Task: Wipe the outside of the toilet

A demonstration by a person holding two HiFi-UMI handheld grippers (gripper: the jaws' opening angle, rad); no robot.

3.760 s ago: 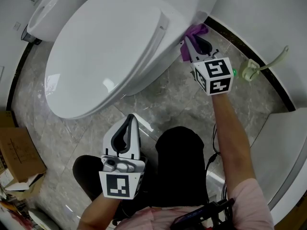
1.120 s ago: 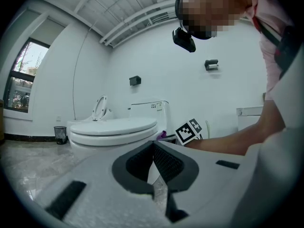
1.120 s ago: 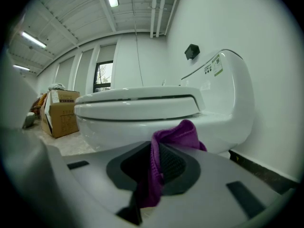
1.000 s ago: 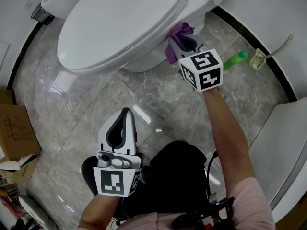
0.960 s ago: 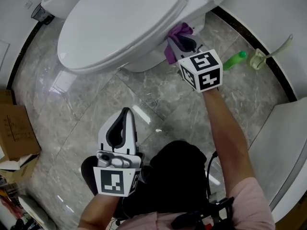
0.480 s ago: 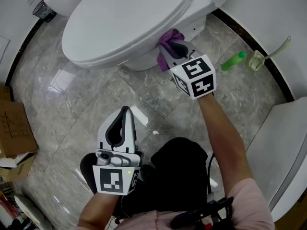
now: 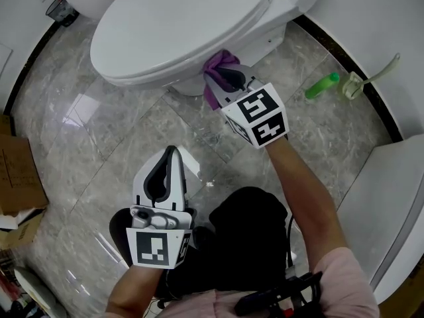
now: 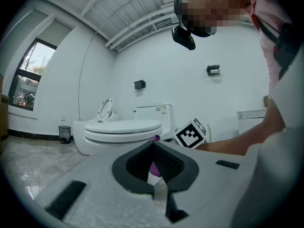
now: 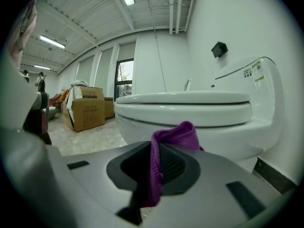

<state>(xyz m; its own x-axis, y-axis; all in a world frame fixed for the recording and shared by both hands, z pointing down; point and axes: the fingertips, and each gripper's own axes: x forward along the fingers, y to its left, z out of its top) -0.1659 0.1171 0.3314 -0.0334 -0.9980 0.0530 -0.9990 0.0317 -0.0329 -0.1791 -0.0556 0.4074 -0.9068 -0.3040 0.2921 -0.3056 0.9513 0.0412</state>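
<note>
Our right tongs [image 7: 224,79] were clamped on a purple cloth [image 7: 218,63], held up against the outside of the toilet [image 7: 179,25] bowl, just under the closed lid. Our left tongs [image 7: 172,156] hung closed and empty above the glossy grey marble floor [image 7: 99,131]. A green bottle [image 7: 322,85] lay near the white wall, and a cardboard box [image 7: 20,177] stood at the left.

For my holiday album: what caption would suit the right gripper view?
Purple cloth pinched in the right tongs, in front of the white toilet.
</note>
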